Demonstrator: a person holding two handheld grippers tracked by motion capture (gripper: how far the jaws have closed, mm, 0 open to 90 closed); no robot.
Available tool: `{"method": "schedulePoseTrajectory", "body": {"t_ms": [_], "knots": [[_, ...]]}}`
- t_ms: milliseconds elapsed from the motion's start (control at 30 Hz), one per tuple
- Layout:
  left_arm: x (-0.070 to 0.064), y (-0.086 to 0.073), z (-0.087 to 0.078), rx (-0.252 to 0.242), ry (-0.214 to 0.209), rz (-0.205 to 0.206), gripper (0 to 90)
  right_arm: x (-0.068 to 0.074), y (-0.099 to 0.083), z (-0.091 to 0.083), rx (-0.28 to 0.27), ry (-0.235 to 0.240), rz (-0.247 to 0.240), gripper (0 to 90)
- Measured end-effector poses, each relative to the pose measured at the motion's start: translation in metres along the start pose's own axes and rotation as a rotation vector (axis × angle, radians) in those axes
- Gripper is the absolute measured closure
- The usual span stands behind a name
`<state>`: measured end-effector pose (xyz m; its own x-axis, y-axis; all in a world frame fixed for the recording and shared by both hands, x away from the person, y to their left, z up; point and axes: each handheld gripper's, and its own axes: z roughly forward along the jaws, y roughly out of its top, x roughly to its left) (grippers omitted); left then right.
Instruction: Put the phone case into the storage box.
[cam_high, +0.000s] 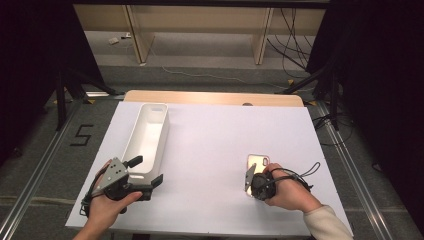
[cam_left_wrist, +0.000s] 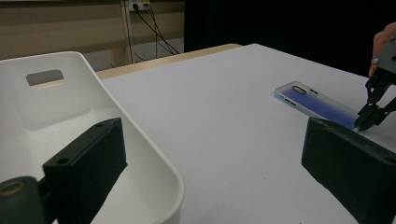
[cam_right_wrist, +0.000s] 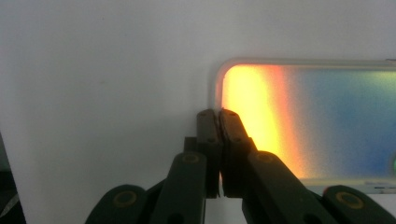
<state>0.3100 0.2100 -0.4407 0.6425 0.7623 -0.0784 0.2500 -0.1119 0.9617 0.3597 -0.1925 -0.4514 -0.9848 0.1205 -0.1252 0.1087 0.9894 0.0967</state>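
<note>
One broad white table (cam_high: 210, 150) carried everything here, and the biggest thing on it was the long white bin (cam_high: 146, 137), lying lengthwise along your left side with its cut-out handle at the far end. Your left gripper (cam_high: 150, 179) sat right at the near end of that bin, jaws spread wide apart, and in the left gripper view one jaw hung inside the bin's near wall while the other stood out over bare tabletop, gripping nothing. Over on your right, the phone case (cam_high: 257, 162) lay flat on the table, well apart from the bin, its camera cut-out at the far end, its surface shimmering orange into blue in the right gripper view. Your right gripper (cam_right_wrist: 217, 114) came down on the near end of that case, and its jaws were pressed together on the case's rim at the corner, one jaw outside the edge, the other on the coloured face. Your right hand (cam_high: 290, 192) was wrapped round the handle.
</note>
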Motion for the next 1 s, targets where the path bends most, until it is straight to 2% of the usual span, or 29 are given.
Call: {"method": "schedulePoseTrajectory", "body": {"t_ms": [33,100,200,233,300,467,500,533,900,1000], "knots": [[0.0000,0.0000,0.0000,0.000,0.000,0.000,5.7,0.0000,0.0000,0.0000,0.000,0.000,0.000,89.0],[0.0002,0.0002,-0.0002,-0.002,0.001,-0.001,5.7,0.0030,-0.0001,0.0002,-0.016,0.015,0.034,88.9],[-0.0001,0.0003,-0.0003,-0.003,0.001,-0.001,5.8,0.0018,-0.0008,0.0005,-0.025,0.013,0.017,89.0],[-0.0001,0.0003,-0.0002,-0.002,0.001,-0.001,5.8,0.0031,-0.0005,-0.0005,-0.016,0.016,0.035,89.0],[-0.0001,0.0004,-0.0001,-0.003,0.001,-0.001,5.9,0.0017,-0.0018,0.0006,-0.033,0.010,0.006,89.0],[0.0001,0.0004,-0.0003,-0.003,0.001,-0.001,6.0,0.0051,-0.0035,-0.0005,-0.033,0.010,0.033,89.0],[0.0000,0.0004,-0.0003,-0.004,0.001,-0.002,6.1,0.0044,-0.0038,-0.0007,-0.038,0.010,0.013,89.1],[0.0000,0.0004,-0.0003,-0.004,0.001,-0.002,6.1,0.0044,-0.0038,-0.0007,-0.038,0.010,0.013,89.1],[-0.0008,0.0007,-0.0002,-0.002,0.004,0.001,6.2,0.0067,-0.0070,-0.0043,-0.106,-0.015,0.016,89.2],[-0.0009,0.0006,0.0000,-0.002,-0.001,0.005,6.2,0.0071,-0.0078,-0.0065,-0.126,-0.034,0.024,89.2]]}}
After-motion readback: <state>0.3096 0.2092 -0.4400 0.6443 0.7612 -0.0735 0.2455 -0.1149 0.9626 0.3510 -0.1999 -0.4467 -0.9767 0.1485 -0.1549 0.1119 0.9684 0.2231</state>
